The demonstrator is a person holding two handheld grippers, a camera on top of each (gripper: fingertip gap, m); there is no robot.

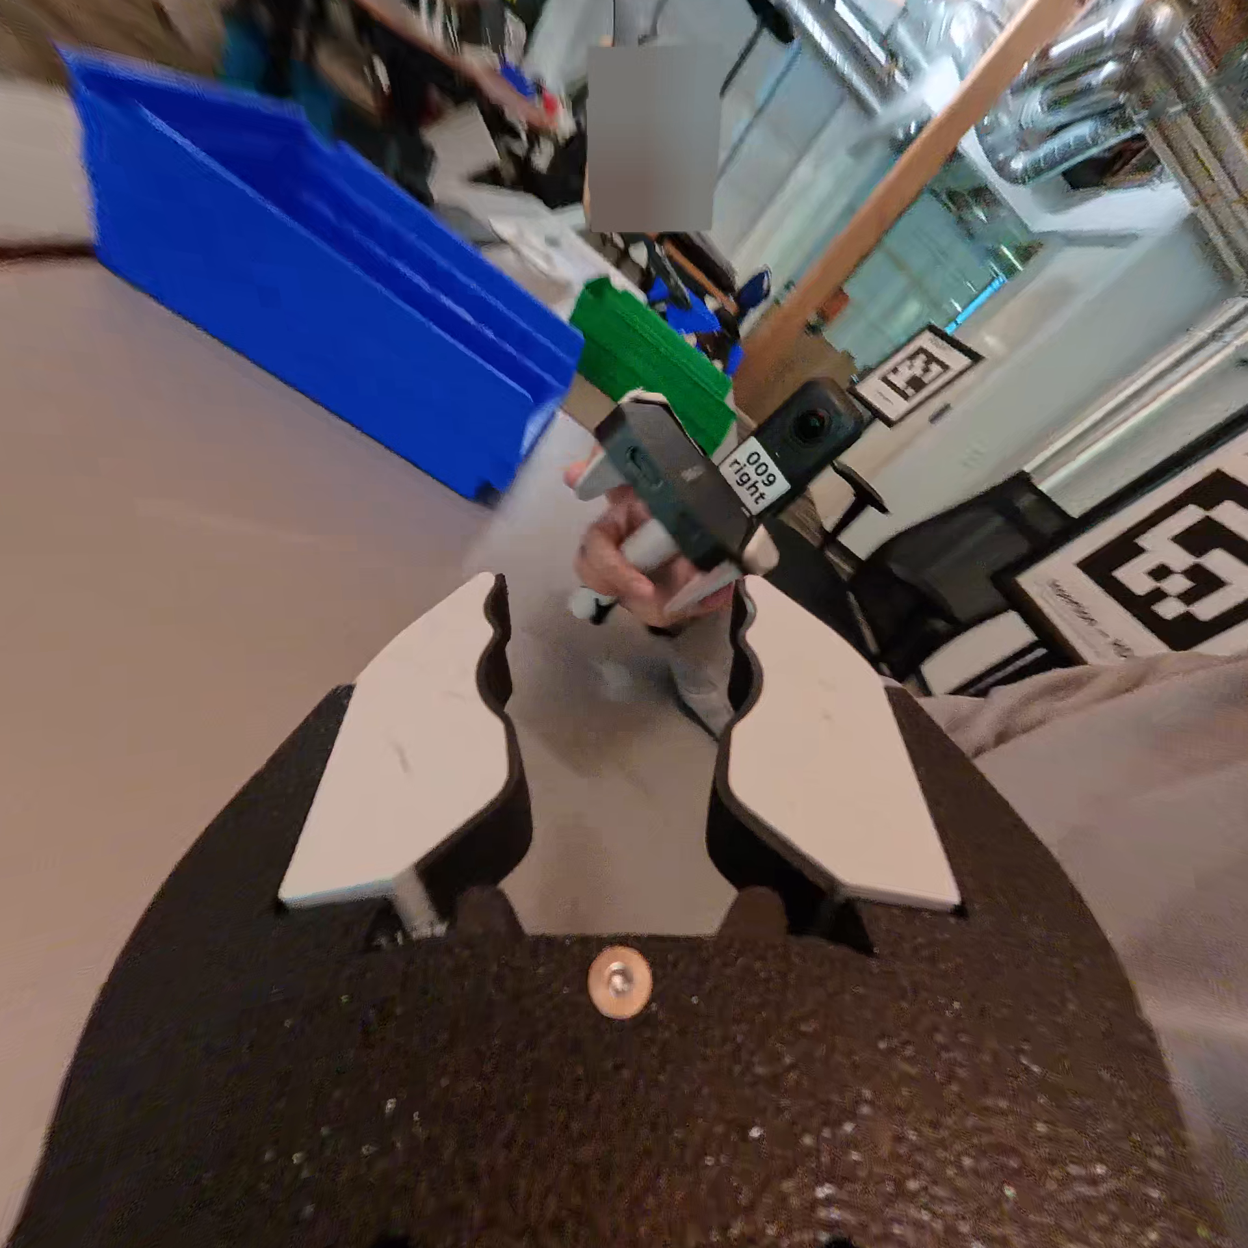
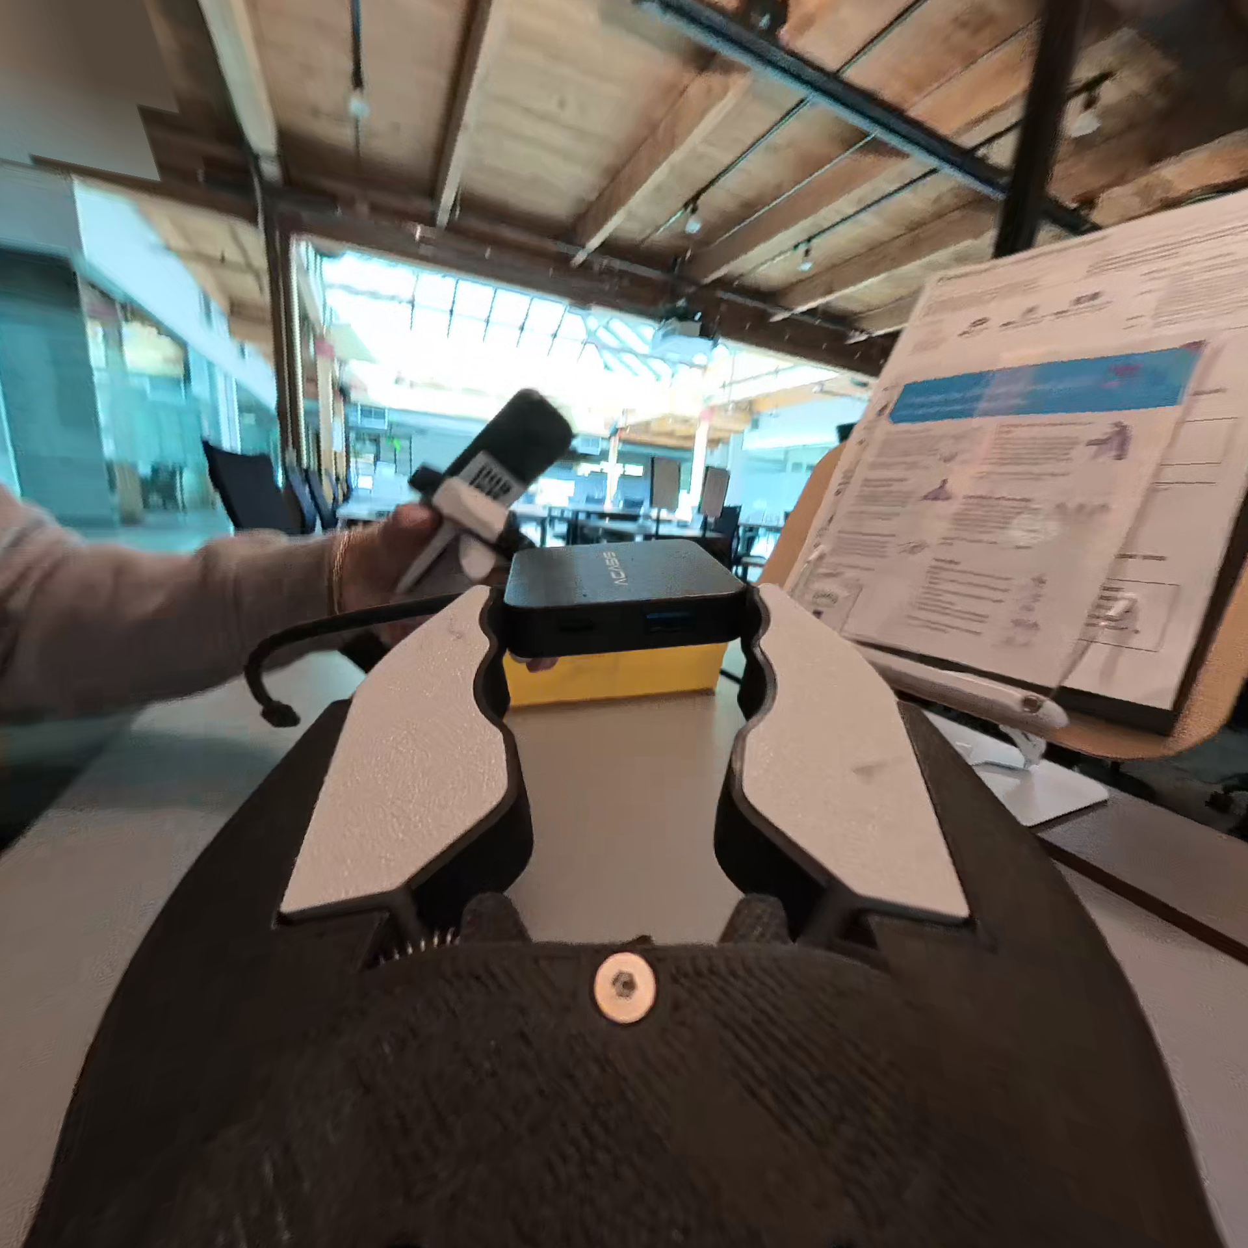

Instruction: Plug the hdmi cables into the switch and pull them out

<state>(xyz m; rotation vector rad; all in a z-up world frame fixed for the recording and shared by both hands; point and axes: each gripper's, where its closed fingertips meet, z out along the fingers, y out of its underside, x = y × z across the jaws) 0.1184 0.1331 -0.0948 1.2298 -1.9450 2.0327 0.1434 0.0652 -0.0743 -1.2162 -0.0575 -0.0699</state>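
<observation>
My right gripper (image 2: 618, 598) is shut on the black switch (image 2: 621, 581), one finger on each side, holding it above the table. A black cable (image 2: 324, 628) curves out to the left of the switch, and its free end hangs loose. In the left wrist view the right gripper (image 1: 665, 520) holds the switch (image 1: 675, 473) up in front of me. My left gripper (image 1: 621, 601) is open and empty, just short of the switch. No plug shows in the switch's near ports.
A blue bin (image 1: 304, 270) stands on the grey table (image 1: 169, 540) to the left. A yellow block (image 2: 608, 672) sits just below the switch. A stand with printed sheets (image 2: 1013, 506) is at the right. A person's hand (image 2: 385, 547) holds the left gripper.
</observation>
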